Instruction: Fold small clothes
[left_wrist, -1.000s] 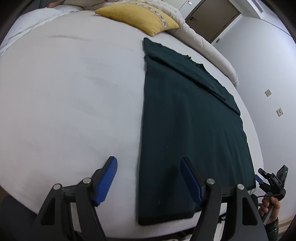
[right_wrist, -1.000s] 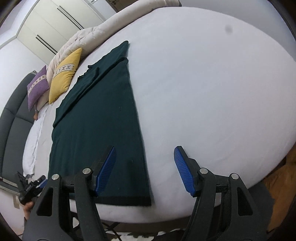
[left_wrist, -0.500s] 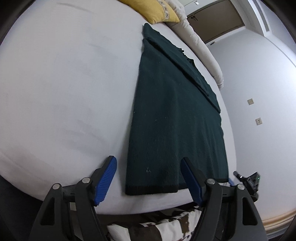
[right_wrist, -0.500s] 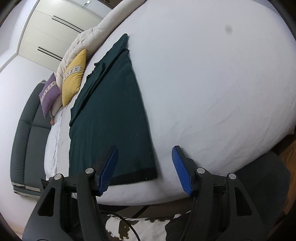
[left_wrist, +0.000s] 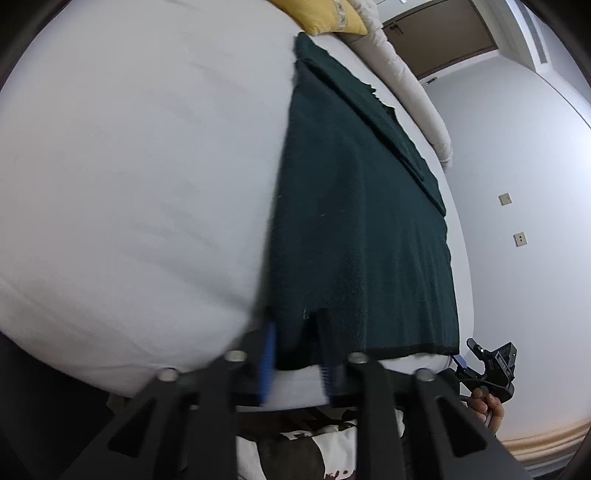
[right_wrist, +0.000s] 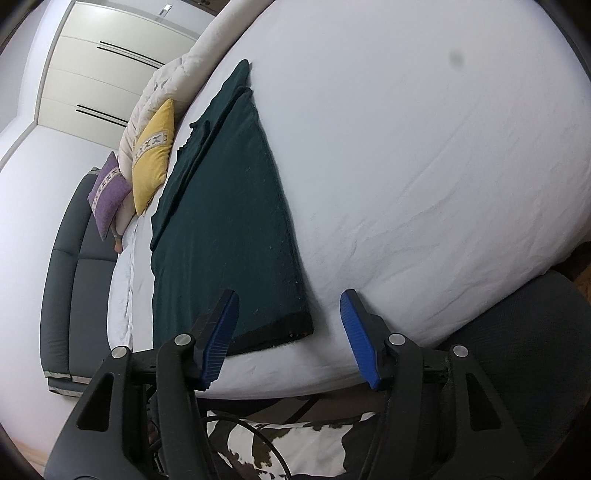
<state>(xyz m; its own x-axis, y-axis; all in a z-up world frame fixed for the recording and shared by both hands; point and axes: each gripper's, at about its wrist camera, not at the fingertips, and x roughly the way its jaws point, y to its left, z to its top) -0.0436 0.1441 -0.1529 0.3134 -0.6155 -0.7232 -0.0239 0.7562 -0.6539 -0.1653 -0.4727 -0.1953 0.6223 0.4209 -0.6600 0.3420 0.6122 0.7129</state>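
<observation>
A dark green garment lies flat and lengthwise on the white bed, with its sleeves folded in at the far end. It also shows in the right wrist view. My left gripper has its jaws nearly closed around the garment's near left hem corner; this frame is blurred. My right gripper is open, with its blue pads either side of the near right hem corner, just short of it. The right gripper also shows in the left wrist view.
A yellow pillow, a purple pillow and a rolled cream duvet lie at the bed's far end. A dark headboard stands at the left. A cowhide rug lies below the bed's near edge.
My left gripper has moved in on the left hem corner and its jaws have closed down on it. My right gripper has come closer to the right hem corner and stays open.
</observation>
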